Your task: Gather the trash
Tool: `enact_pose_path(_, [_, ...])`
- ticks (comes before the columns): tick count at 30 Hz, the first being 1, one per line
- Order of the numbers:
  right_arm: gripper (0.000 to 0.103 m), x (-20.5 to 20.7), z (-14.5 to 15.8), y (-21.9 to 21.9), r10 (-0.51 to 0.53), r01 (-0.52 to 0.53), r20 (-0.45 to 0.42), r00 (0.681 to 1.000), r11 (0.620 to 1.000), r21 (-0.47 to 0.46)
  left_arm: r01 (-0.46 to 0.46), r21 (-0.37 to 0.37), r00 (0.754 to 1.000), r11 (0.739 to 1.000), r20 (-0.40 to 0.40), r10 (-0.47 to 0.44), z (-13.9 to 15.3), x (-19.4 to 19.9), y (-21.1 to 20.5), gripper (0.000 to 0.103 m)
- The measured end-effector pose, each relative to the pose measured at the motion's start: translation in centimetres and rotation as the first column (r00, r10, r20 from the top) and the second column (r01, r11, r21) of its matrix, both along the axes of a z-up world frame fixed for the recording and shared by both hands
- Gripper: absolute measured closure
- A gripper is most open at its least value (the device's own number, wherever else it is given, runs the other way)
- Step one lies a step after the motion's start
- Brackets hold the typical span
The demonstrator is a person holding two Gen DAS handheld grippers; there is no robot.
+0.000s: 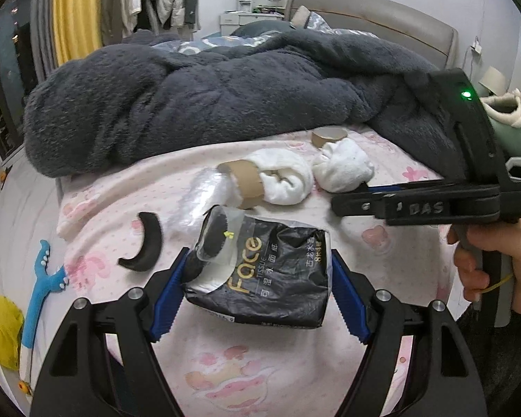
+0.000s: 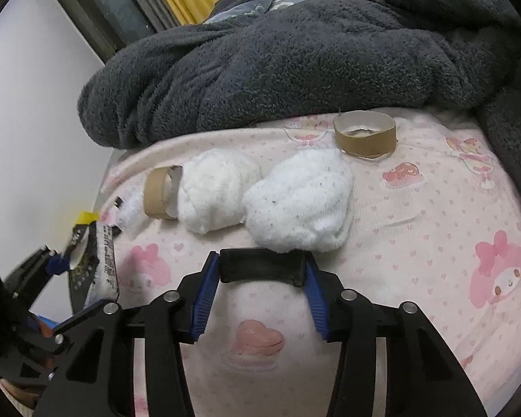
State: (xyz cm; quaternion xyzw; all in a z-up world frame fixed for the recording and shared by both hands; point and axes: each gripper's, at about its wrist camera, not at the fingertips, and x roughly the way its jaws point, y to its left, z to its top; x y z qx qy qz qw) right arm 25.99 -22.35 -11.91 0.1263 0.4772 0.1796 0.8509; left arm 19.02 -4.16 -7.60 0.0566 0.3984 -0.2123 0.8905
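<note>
The left gripper (image 1: 257, 288) squeezes a black tissue pack (image 1: 260, 274). The right gripper (image 2: 262, 271) pinches a black curved piece (image 2: 262, 267); just past it lie white socks (image 2: 298, 201). Next, I think, both need dropping in a bin.

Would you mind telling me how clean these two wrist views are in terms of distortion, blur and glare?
Left wrist view: strong fisheye bending with dark corners; the black tissue pack is sharp, with glare on its clear torn top, and a green light glows on the right gripper. Right wrist view: same curving; the white sock bundles are sharp, while the left gripper at the frame's edge looks smeared.
</note>
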Motion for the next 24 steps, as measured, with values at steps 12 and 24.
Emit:
enact_pose_path(12, [0.055, -0.9, 2.3, 2.0, 0.011, -0.011, 0.021, 1.0, 1.0, -0.008, -0.129, -0.017, 0.992, 0.992, 0.016, 0.129, 0.9, -0.6, 4.6, 0.024])
enact_pose_path(24, [0.029, -0.2, -0.1, 3.2, 0.003, -0.008, -0.052, 0.999, 0.996, -0.088, -0.201, -0.031, 0.98, 0.979, 0.01, 0.201, 1.4, -1.5, 8.4, 0.024])
